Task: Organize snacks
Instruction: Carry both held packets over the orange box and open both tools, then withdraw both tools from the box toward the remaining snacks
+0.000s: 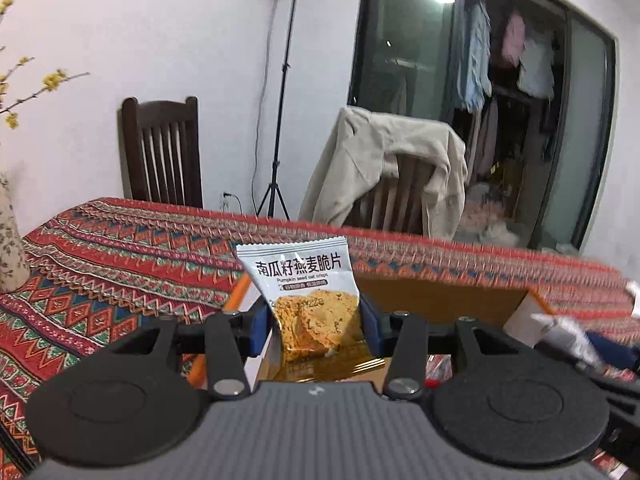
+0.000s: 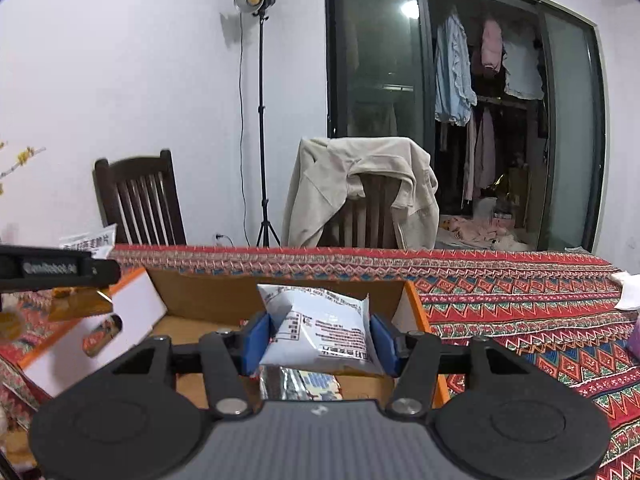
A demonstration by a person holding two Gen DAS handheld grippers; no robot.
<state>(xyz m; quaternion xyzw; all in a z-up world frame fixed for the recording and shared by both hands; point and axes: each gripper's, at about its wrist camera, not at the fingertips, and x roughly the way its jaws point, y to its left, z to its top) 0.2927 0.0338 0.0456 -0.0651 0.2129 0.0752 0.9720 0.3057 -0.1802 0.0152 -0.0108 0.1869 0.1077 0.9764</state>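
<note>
1. The left gripper (image 1: 316,330), black with blue pads, has its jaws clamped on a small white snack packet printed with pumpkin seed oat crisps (image 1: 310,300). The packet stands upright between the pads, its printed front facing the left wrist camera and its top seam rising well above the jaws.
2. Just beyond and below the left jaws sits an open cardboard box with orange-edged white flaps (image 1: 440,300). The packet's lower end hangs over the box's near left part, where a shiny gold wrapper (image 1: 340,366) lies.
3. The right gripper (image 2: 322,344), of the same build, has its jaws closed on a second white snack packet showing its back label of small black print (image 2: 320,328). This packet lies tilted between the blue pads, its upper edge leaning away from the right wrist camera.
4. In the right wrist view the same cardboard box (image 2: 192,300) lies directly ahead of and under the right jaws. A silvery foil packet (image 2: 296,386) rests inside it just below the held packet.
5. To the left of the right jaws, the side of the left gripper (image 2: 60,268) reaches in over the box's white flap.
6. The box stands on a red patterned woven tablecloth (image 2: 520,320), which spreads to the right of the right jaws and to the left of the left jaws.
7. Beyond both jaws, past the table's far edge, stands a chair draped with a beige jacket (image 2: 360,184).
</note>
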